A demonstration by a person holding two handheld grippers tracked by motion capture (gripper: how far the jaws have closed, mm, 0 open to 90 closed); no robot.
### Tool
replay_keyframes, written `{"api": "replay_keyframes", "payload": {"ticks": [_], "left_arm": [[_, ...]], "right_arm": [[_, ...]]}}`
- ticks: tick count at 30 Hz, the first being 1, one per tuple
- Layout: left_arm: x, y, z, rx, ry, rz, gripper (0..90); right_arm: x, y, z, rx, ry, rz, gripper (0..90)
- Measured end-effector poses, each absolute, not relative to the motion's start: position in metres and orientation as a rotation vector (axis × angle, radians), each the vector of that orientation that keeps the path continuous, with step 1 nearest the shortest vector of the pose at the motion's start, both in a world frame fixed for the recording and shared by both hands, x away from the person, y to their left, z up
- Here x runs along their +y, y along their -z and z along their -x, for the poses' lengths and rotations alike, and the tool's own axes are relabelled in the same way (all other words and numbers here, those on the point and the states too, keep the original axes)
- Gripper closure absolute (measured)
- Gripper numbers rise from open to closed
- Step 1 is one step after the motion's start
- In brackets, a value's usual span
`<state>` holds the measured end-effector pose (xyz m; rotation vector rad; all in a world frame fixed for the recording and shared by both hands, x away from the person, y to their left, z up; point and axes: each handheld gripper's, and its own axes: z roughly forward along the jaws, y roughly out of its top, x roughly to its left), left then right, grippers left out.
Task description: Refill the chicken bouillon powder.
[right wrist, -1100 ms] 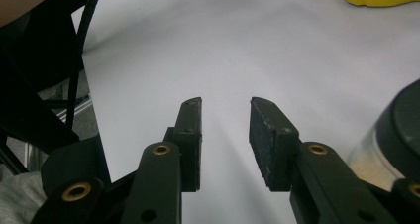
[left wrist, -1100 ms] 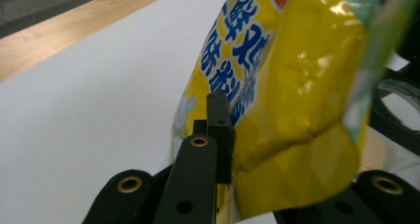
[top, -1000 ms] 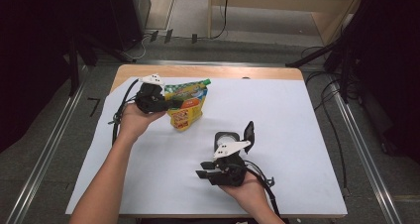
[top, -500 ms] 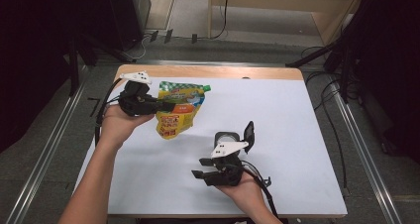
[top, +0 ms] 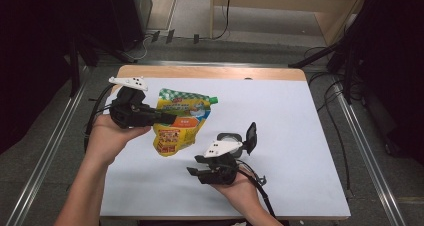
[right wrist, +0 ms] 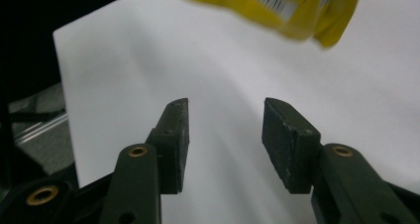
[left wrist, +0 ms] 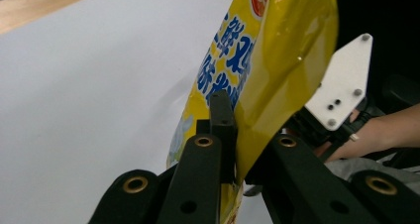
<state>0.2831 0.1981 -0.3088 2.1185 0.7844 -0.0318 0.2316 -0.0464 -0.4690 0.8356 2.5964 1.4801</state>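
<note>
A yellow spouted pouch (top: 181, 122) with a green checked top hangs tilted above the white table sheet (top: 300, 111) at the left. My left gripper (top: 169, 119) is shut on its middle edge; in the left gripper view the jaws (left wrist: 233, 135) pinch the pouch (left wrist: 270, 55) between them. My right gripper (top: 196, 166) rests low near the front centre, pointing left. Its jaws (right wrist: 225, 135) stand open and have just been closing a little, with nothing between them. The pouch's bottom corner (right wrist: 297, 8) shows ahead of and above them.
The sheet covers a wooden table (top: 210, 72) with metal rails (top: 367, 151) along both sides. Cables (top: 97, 106) trail off the left edge. The right gripper's white plate (left wrist: 341, 83) and a hand (left wrist: 386, 132) appear behind the pouch.
The left gripper has lifted the pouch off the sheet and carried it left and toward the person. The right gripper has stayed put.
</note>
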Motion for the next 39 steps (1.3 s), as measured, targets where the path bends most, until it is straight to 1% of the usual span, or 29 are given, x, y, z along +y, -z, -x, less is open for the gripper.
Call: {"api": "replay_keyframes", "payload": {"ticks": [3,9,15,19,21,22,24,25,29,35,39], "left_arm": [[0.197,0.307,-0.278,0.772,0.046,-2.120,88.1],[0.198,0.303,-0.272,0.781,0.073,-2.114,88.1],[0.198,0.305,-0.271,0.798,0.150,-2.113,88.2],[0.197,0.307,-0.272,0.816,0.177,-2.109,88.2],[0.197,0.310,-0.274,0.832,0.184,-2.100,88.2],[0.198,0.312,-0.275,0.834,0.196,-2.095,88.2],[0.196,0.316,-0.277,0.845,0.207,-2.086,88.0],[0.194,0.318,-0.278,0.849,0.209,-2.089,88.0],[0.184,0.326,-0.281,0.846,0.208,-2.099,87.6],[0.171,0.332,-0.280,0.789,0.166,-2.093,85.3],[0.164,0.338,-0.281,0.759,0.182,-2.098,82.8]], "right_arm": [[-0.038,0.471,-0.236,2.550,-1.490,-0.870,56.2],[-0.025,0.485,-0.246,2.482,-1.489,-1.006,55.2],[-0.019,0.494,-0.245,2.368,-1.506,-1.039,55.6],[-0.019,0.496,-0.241,2.297,-1.534,-0.983,56.5],[-0.019,0.494,-0.236,2.268,-1.569,-0.913,59.3],[-0.017,0.492,-0.232,2.270,-1.545,-0.881,59.3],[-0.014,0.490,-0.226,2.277,-1.555,-0.802,59.0],[-0.012,0.488,-0.224,2.289,-1.545,-0.777,56.0],[-0.008,0.485,-0.216,2.336,-1.429,-0.670,55.1],[-0.016,0.477,-0.208,2.427,-1.444,-0.694,57.1],[-0.023,0.471,-0.202,2.485,-1.477,-0.712,57.7]]}}
